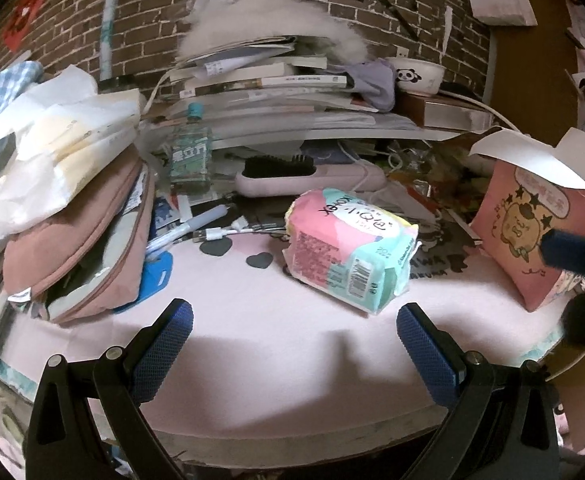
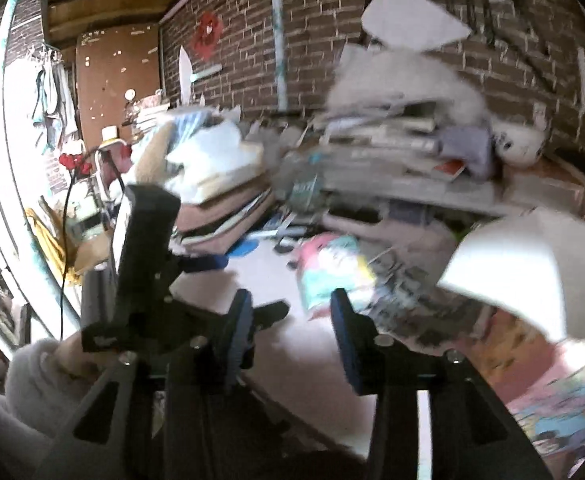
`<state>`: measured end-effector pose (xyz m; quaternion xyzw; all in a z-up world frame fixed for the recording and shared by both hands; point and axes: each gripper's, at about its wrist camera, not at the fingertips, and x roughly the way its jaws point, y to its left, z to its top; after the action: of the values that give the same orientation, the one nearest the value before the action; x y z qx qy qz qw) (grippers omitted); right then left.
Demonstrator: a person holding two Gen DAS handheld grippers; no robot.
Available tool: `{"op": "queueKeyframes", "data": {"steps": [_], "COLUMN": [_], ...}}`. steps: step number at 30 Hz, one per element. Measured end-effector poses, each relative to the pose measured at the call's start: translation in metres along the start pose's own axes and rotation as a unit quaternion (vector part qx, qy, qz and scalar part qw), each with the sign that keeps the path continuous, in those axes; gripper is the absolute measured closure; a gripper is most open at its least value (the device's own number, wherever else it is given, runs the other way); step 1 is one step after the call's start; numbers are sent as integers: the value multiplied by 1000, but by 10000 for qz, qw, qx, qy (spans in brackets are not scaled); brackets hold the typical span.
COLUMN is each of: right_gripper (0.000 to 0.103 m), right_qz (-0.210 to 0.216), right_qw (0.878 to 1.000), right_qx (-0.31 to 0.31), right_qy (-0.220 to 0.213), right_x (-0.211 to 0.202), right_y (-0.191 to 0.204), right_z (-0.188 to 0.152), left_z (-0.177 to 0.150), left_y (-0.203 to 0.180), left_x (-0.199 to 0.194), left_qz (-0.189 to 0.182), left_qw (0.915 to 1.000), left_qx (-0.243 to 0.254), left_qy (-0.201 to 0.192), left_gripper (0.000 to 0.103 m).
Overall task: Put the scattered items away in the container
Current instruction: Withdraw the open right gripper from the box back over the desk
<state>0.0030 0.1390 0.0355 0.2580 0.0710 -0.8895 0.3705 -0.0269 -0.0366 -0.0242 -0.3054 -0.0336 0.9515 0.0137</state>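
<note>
Blue-padded jaws stand wide apart on the left gripper point(image 1: 292, 332), empty over the pink desk point(image 1: 252, 312). Just ahead lies the pastel tissue pack point(image 1: 352, 248), flat on its side and untouched. Further right, a pink cartoon bag point(image 1: 532, 232) stands upright with white paper over its top (the right gripper's tip shows just in front of it). Over to the right gripper point(image 2: 290, 336): jaws parted, nothing between them, picture badly blurred, same tissue pack beyond its fingers. Left of the pack a pink pouch point(image 1: 80, 256) slumps under papers; behind, a hairbrush point(image 1: 280, 170) and a bottle point(image 1: 190, 152).
</note>
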Motion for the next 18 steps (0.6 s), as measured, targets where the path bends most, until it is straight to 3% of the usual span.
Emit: {"op": "queueKeyframes", "data": {"steps": [4, 6, 9, 15, 18], "right_gripper": [40, 26, 19, 16, 15], "right_qz": [-294, -435, -525, -806, -885], "right_qw": [9995, 9988, 9978, 9960, 9953], "right_qx": [132, 209, 396, 389, 380], "right_qy": [-29, -49, -51, 3, 38], "right_x": [16, 23, 36, 60, 70], "right_y": [-4, -9, -17, -21, -20], "right_z": [-6, -7, -6, -1, 4], "left_z": [-1, -2, -5, -8, -10], "left_y": [6, 10, 18, 32, 35], "left_x": [-2, -4, -7, -10, -11], "left_qz": [124, 190, 269, 392, 246], "left_qw": [9999, 9998, 9996, 9990, 9995], "left_qx": [-25, -53, -117, -225, -221], "left_qy": [2, -3, -14, -14, -6], "left_gripper": [1, 1, 1, 1, 1]}}
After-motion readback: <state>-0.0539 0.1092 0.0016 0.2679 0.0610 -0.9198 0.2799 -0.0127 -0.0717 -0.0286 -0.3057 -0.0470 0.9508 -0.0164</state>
